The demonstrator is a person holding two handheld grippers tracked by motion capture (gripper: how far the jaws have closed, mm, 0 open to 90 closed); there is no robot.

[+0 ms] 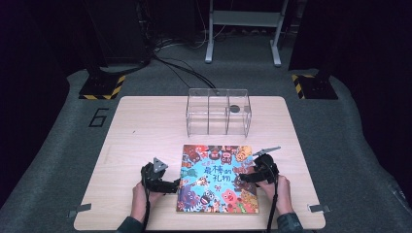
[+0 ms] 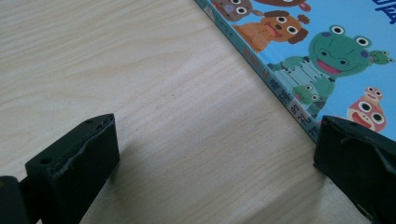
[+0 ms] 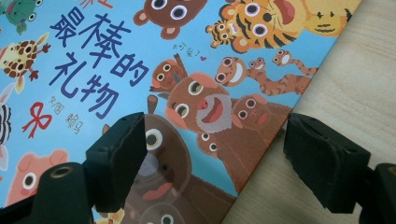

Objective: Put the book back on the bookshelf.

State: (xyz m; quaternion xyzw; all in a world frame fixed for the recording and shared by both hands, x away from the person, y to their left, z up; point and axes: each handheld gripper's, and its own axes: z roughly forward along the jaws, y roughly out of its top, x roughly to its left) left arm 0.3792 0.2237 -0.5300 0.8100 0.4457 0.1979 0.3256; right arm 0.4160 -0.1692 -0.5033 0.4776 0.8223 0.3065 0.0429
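Picture book [image 1: 217, 178] lies flat on the wooden table [image 1: 145, 126], cover up, in the near half between my two grippers. Its bright blue cover is crowded with cartoon animals and large dark lettering.

My left gripper [image 1: 171, 185] sits just beside the book's left edge, low over the table. In the left gripper view its jaws stand spread wide: one is over bare wood, the other is at the book's spine edge [image 2: 280, 88], right by the green frog on the cover. I see nothing between them but tabletop, and I cannot tell whether the jaw by the spine touches the book.

My right gripper [image 1: 247, 177] is at the book's right edge. In the right gripper view its jaws straddle that edge, one over the cover near the brown animals [image 3: 205, 112], the other over bare wood beyond it. They stand apart and are not pinching the book; whether either pad touches the cover I cannot tell.

Beyond the book, toward the far side of the table, stands a clear plastic box [image 1: 218, 112] split into compartments, well apart from both grippers. A small dark round thing [image 1: 234, 108] shows at its right compartment; I cannot tell what it is.
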